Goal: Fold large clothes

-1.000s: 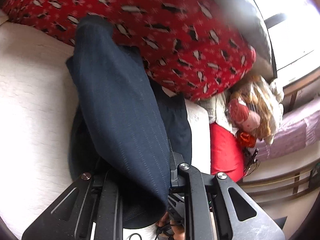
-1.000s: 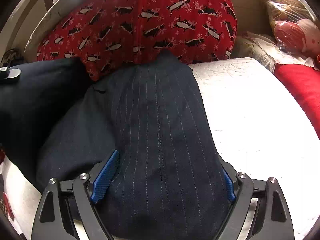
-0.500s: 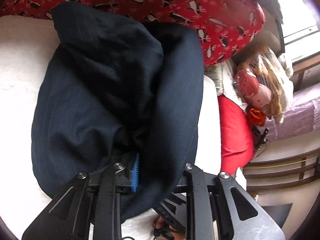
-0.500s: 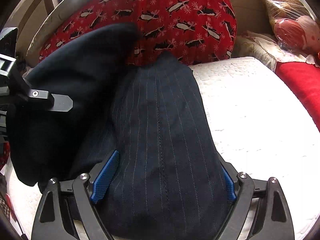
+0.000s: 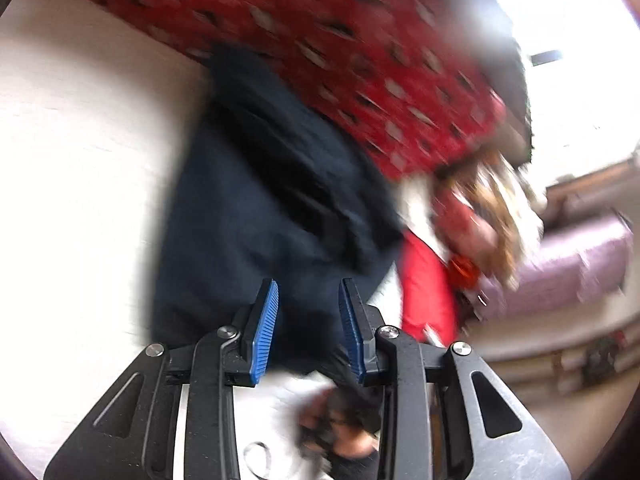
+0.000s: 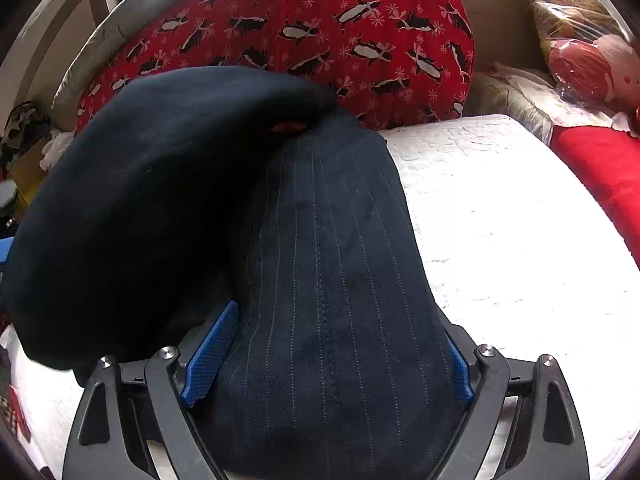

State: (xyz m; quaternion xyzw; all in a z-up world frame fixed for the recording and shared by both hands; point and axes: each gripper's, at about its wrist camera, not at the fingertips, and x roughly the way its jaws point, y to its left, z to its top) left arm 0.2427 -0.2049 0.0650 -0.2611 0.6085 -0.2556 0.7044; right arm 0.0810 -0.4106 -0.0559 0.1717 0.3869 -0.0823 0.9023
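**A:** Left tongs (image 5: pixel 308 285) gape, blue pads apart with nothing between them. That view is badly smeared. The garment (image 5: pixel 248 220) lies past the tips toward 12 o'clock, on the white bed (image 5: pixel 80 160).

**B:** And the right tongs (image 6: pixel 340 328)?

**A:** Their pads stand wide, and pinstriped cloth fills the whole gap and spills over both fingers. I cannot tell whether they pinch it or merely sit under it. In that view a dark flap (image 6: pixel 152 200) arches over the garment's side from 9 to 11 o'clock, and its far end touches the red cushion (image 6: pixel 300 28) at 12.

**B:** So the fold is partway, I'd judge. How would you finish it cleanly?

**A:** I'd keep the right side anchored so the striped panel doesn't creep. Then I'd bring the left tongs onto the flap's near edge and press it flat toward 3 o'clock, lining it up with the seam that runs down the stripes.

**B:** Risks?

**A:** The flap looks puffed, so it may trap air and slide back. The cushion crowds the far end, so drawing everything toward 6 o'clock would probably help.
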